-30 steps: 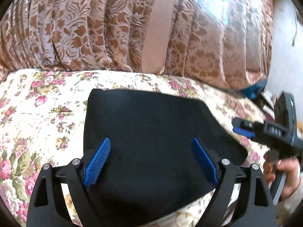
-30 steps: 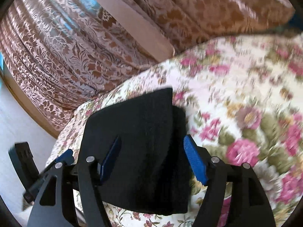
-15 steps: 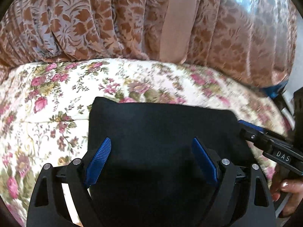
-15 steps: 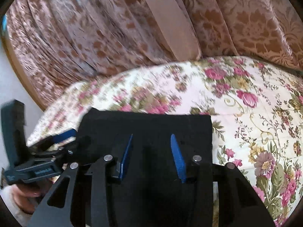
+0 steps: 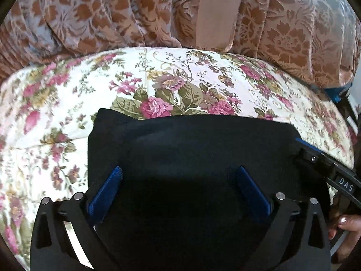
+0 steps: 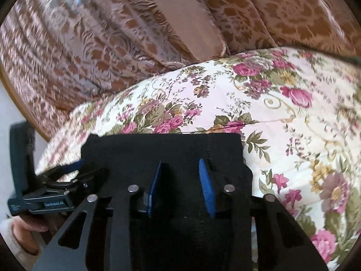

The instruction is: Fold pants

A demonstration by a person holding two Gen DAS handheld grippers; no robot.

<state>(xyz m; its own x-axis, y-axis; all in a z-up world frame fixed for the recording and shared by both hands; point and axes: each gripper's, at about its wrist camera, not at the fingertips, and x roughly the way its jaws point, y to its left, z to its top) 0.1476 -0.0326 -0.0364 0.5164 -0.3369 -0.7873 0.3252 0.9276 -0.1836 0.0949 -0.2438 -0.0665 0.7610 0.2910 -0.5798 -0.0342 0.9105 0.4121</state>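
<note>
Folded black pants [image 5: 191, 140] lie flat on a floral bedspread [image 5: 180, 74]. My left gripper [image 5: 178, 171] hovers over their near half, its jaws wide and still opening, the blue pads spread across the cloth without pressing on it. In the right wrist view the pants [image 6: 158, 149] sit under my right gripper [image 6: 179, 163], whose jaws are closing; a narrow gap with black cloth in it still shows between the pads. Each gripper appears in the other's view: the right gripper [image 5: 315, 160] at the pants' right edge, the left gripper [image 6: 67, 171] at their left edge.
A brown patterned curtain [image 5: 90, 11] hangs right behind the bed and also fills the top of the right wrist view as the curtain [image 6: 90, 45]. A hand [image 5: 345, 223] grips the right tool; another hand [image 6: 27, 228] holds the left. Floral bedspread [image 6: 282, 124] stretches to the right.
Both grippers moved forward and down over the pants, which now lie flat and squared. The right jaws narrowed a lot. The left jaws widened slightly.
</note>
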